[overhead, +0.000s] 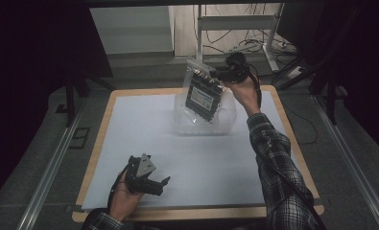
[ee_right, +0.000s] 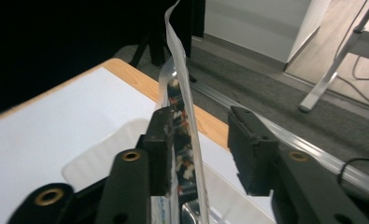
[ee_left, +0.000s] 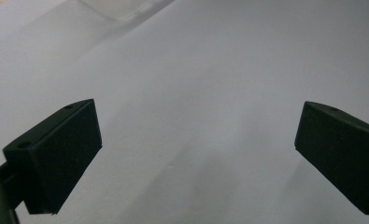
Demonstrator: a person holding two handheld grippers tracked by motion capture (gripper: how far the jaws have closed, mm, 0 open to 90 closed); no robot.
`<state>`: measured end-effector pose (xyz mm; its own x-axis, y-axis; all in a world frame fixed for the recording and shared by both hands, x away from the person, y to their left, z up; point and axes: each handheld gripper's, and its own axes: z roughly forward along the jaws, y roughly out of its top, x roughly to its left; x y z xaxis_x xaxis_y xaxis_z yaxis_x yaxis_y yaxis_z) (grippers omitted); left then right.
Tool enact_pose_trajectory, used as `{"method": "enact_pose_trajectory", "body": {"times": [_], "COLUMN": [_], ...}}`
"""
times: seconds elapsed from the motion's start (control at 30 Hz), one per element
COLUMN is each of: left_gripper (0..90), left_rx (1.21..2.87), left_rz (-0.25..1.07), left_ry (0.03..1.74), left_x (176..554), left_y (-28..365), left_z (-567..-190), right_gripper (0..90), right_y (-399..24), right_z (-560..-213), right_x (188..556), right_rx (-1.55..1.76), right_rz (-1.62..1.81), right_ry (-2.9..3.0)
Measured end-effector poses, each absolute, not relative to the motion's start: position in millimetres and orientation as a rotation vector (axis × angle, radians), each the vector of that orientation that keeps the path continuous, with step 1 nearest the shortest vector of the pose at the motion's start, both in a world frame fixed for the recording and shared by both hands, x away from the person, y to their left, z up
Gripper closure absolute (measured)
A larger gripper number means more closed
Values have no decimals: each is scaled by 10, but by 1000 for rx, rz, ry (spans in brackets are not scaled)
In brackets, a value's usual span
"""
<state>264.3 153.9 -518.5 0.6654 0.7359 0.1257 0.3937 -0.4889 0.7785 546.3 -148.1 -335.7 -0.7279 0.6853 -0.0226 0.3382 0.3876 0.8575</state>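
Note:
A clear plastic bag (overhead: 204, 96) with a dark circuit board inside hangs upright over a clear plastic tub (overhead: 225, 125) at the back of the table. My right gripper (overhead: 220, 74) is at the bag's top right corner. In the right gripper view the bag (ee_right: 180, 79) stands edge-on between the jaws of that gripper (ee_right: 198, 140). It leans on the left jaw, and the right jaw stands apart from it, so the gripper is open. My left gripper (overhead: 162, 186) rests low near the table's front left, open wide with nothing in it (ee_left: 198, 154).
A white mat (overhead: 144, 134) covers the wooden table, whose rim (overhead: 105, 120) shows around it. The tub's rim (ee_right: 93, 163) lies below the right jaws. A metal stand (overhead: 273, 43) and cables are on the floor behind the table.

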Motion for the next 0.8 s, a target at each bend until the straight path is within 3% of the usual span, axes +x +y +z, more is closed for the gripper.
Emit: {"method": "enact_pose_trajectory", "body": {"times": [0.43,0.8], "left_gripper": [4,13], "left_rx": [2138,2127], "left_rz": [588,544], "left_ry": [859,883], "left_x": [2640,2643], "left_y": [1535,1525], "left_z": [-5181,-5174], "right_gripper": [344,245], "right_y": [-1592,-1692], "right_z": [-3305,-3310], "right_x": [5341,5226], "right_rx": [878,867], "right_rz": [1267,1302], "right_ry": [2270,2297]}}
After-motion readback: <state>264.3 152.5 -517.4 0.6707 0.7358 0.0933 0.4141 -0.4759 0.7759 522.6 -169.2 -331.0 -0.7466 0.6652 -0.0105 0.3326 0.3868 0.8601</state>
